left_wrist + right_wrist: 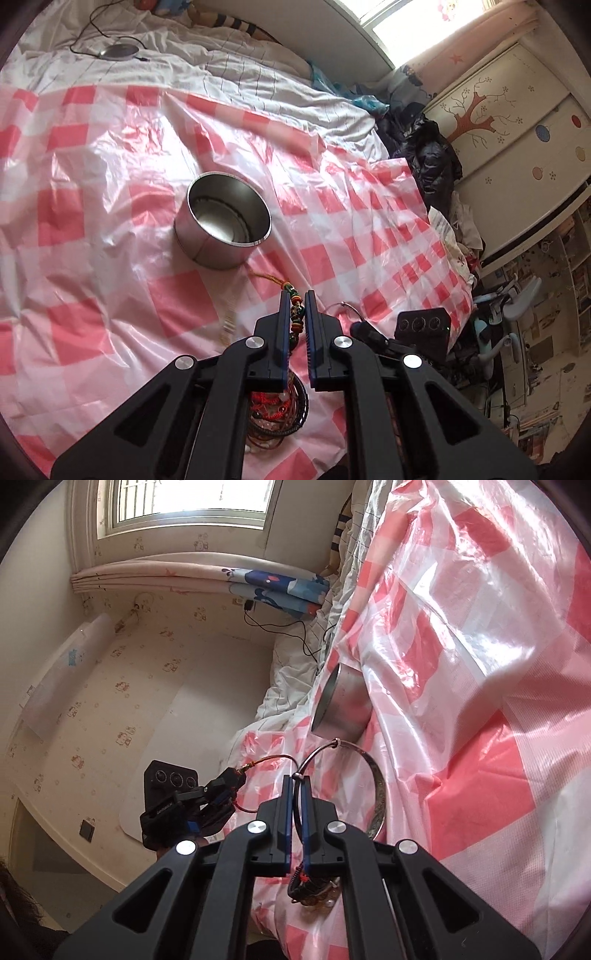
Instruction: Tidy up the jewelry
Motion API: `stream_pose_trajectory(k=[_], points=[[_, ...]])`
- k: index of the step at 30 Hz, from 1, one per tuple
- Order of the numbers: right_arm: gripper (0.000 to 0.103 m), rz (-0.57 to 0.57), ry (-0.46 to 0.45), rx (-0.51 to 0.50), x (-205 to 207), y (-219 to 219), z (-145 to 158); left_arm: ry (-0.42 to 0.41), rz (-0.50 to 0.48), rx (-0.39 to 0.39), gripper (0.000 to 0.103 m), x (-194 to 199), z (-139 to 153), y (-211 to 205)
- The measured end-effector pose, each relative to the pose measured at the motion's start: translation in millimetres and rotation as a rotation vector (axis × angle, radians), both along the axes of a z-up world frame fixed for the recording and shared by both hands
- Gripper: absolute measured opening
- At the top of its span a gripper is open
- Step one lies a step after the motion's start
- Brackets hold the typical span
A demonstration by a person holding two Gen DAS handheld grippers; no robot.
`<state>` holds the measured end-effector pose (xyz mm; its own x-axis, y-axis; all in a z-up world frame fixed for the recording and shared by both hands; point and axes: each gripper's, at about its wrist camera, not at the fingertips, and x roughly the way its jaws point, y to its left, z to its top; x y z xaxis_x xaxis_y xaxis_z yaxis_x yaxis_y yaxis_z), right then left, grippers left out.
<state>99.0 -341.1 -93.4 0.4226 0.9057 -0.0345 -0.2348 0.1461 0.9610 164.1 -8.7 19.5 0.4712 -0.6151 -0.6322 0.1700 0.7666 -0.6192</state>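
beaded cord bracelet (296,310) clamped in left gripper (296,295), tilted down over checked sheet (110,166) | silver bangle (376,786) pinched in right gripper (296,779), held level | leftover jewelry pile (280,413) below left jaws | metal tin (225,218) upright, open, looks empty

No legible text anywhere (small lettering on left claw blurred).

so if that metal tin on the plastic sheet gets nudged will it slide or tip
The metal tin looks empty and thin-walled, so probably light and easy to shove. It sits on a glossy, crinkled checked plastic sheet over soft bedding, so it may slide or rock. It is wide for its height, so tipping seems less likely.
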Motion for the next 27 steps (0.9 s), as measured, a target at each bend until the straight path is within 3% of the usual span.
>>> stream_pose_trajectory(k=[6, 11, 14, 17, 19, 20, 22, 24, 27], points=[[0.005, 0.010, -0.082, -0.033, 27, 14, 47, -0.072, 0.021, -0.031, 0.007, 31, 27, 1], [0.005, 0.027, -0.130, -0.064, 54, 30, 76, -0.114, 0.052, -0.080, 0.007, 68, 27, -6], [0.005, 0.036, -0.133, -0.076, 72, 39, 81, -0.067, 0.094, -0.087, 0.007, 97, 3, -11], [0.005, 0.045, -0.122, -0.096, 91, 52, 80, 0.075, 0.151, 0.042, 0.008, 123, -40, -15], [0.005, 0.052, -0.120, -0.122, 104, 62, 80, 0.115, 0.196, 0.121, 0.015, 124, -54, -10], [0.005, 0.057, -0.122, -0.142, 110, 68, 82, 0.108, 0.219, 0.135, 0.025, 120, -55, -4], [0.005, 0.069, -0.132, -0.200, 122, 82, 84, 0.051, 0.260, 0.129, 0.034, 105, -48, 8], [0.005, 0.077, -0.142, -0.298, 132, 100, 85, -0.008, 0.330, 0.169, 0.056, 87, -36, 20], [0.005, 0.113, -0.123, -0.469, 146, 133, 74, -0.079, 0.400, 0.147, 0.063, 58, -24, 40]])
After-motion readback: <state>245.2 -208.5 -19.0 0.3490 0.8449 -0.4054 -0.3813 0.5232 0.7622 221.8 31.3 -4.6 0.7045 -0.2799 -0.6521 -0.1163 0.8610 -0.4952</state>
